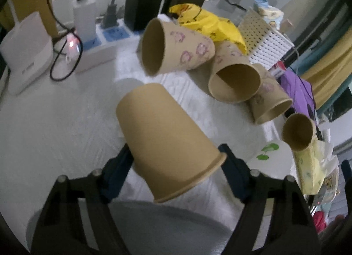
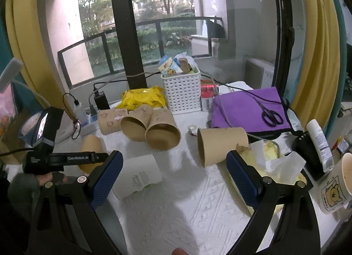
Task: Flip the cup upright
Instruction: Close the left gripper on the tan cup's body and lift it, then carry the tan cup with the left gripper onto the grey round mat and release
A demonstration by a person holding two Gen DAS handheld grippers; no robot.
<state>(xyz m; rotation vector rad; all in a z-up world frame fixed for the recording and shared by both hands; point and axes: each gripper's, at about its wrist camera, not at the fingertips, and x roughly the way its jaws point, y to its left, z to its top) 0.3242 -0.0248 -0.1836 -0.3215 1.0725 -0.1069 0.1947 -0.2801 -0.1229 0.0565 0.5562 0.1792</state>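
**Plain cup held tilted in the left tongs**

Beyond the right tongs (image 2: 175, 164), a white perforated basket (image 2: 182, 92) stands on the worktop (image 2: 198, 206), stuffed with small packets and cartons that poke above its rim. The paper cups lying on their sides show bare brown insides, nothing in them. At the far right edge of the right view an upright cup with a bear print (image 2: 336, 186) shows an opening whose inside cannot be read.

The plain tan cup (image 1: 165, 138) sits between the left tongs (image 1: 176, 156), clenched on its lower body near the rolled rim. It is tilted, closed base pointing up and away, rim down toward the camera. Its wall is unprinted and uncreased.

The right tongs stand released, blue pads wide apart, grasping nothing. A white cup (image 2: 136, 175) lies on its side just ahead of its left finger.

Ahead of the left tongs, four more brown cups lie on their sides: three with pink prints (image 1: 176, 46) clustered together, and one smaller-looking cup (image 1: 299, 130) to the right.
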